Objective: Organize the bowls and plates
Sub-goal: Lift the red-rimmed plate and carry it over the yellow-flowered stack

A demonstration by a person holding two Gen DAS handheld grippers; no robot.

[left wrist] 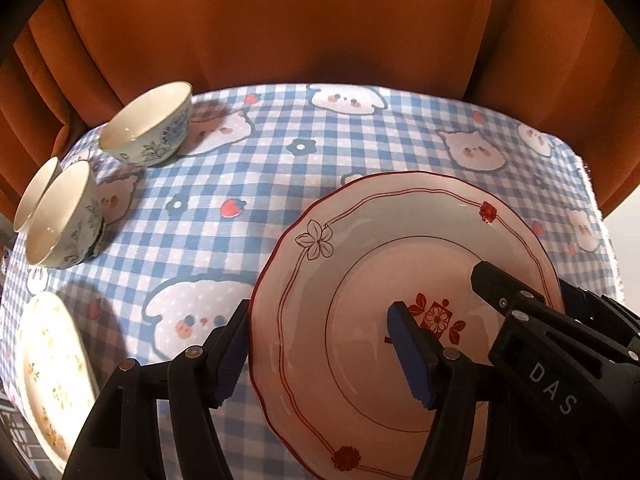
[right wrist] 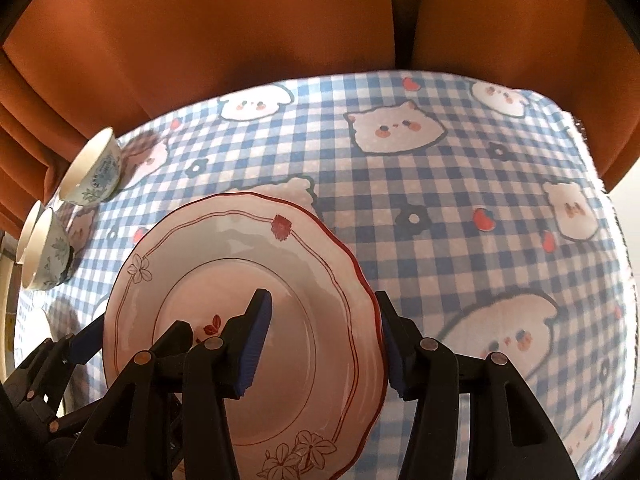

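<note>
A pink plate with a red scalloped rim (left wrist: 360, 264) (right wrist: 256, 252) is in front of both grippers, just above the checked tablecloth. My left gripper (left wrist: 320, 360) straddles its left edge, one finger under, one over it. My right gripper (right wrist: 324, 344) straddles its right edge the same way and shows in the left wrist view (left wrist: 512, 292). Both sets of pads sit wide around the rim; whether they press on it I cannot tell. Three white floral bowls (left wrist: 148, 124) (left wrist: 64, 216) (left wrist: 34, 196) stand at the far left. A cream floral plate (left wrist: 48, 368) lies near left.
The table carries a blue-and-white checked cloth (left wrist: 280, 184) (right wrist: 460, 184) with cartoon animals. An orange curtain (left wrist: 280, 20) hangs behind the far edge. The cloth's right edge (left wrist: 600, 200) drops off at the right. The bowls also show in the right wrist view (right wrist: 96, 176).
</note>
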